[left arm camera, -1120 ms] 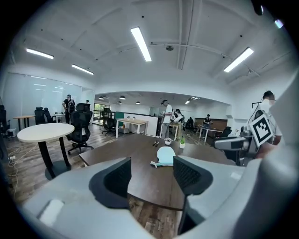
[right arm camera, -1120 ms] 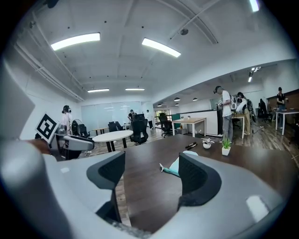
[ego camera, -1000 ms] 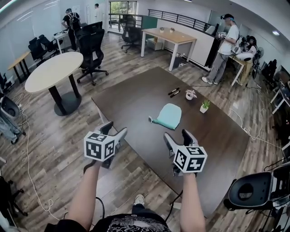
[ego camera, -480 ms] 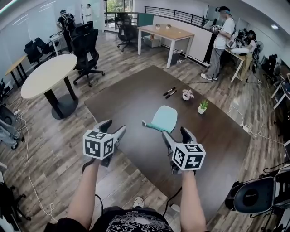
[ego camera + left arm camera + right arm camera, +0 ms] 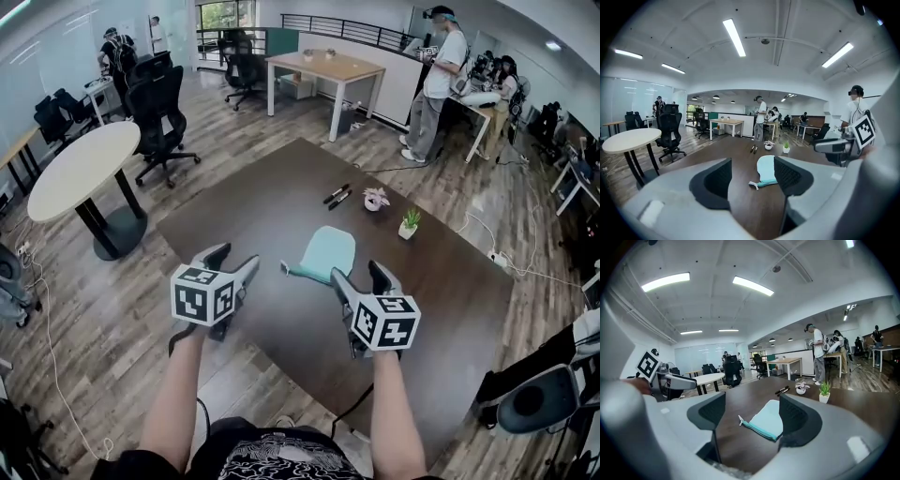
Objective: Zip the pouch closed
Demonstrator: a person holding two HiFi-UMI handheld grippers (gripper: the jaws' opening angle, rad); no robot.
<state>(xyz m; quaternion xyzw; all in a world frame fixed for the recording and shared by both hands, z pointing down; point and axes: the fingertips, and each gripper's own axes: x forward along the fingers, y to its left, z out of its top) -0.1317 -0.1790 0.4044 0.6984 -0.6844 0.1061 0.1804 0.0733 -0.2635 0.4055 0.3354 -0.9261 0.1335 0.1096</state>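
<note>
A light teal pouch (image 5: 323, 253) lies flat on the dark brown table (image 5: 272, 202), its zipper edge toward me and a white pull tab (image 5: 284, 269) at its left end. It also shows as the pouch (image 5: 766, 169) in the left gripper view and the pouch (image 5: 768, 422) in the right gripper view. My left gripper (image 5: 232, 263) hovers open near the table's front edge, left of the pouch. My right gripper (image 5: 360, 278) hovers open just in front of the pouch's right part. Neither touches it, and nothing is between either pair of jaws.
Two black markers (image 5: 336, 196), a small white pot with flowers (image 5: 375, 200) and a small potted plant (image 5: 409, 223) stand behind the pouch. A round white table (image 5: 80, 169), black office chairs (image 5: 157, 105) and people stand around the room.
Both grippers have moved forward toward the pouch, and the head view has shifted so the table sits closer. Both stay open.
</note>
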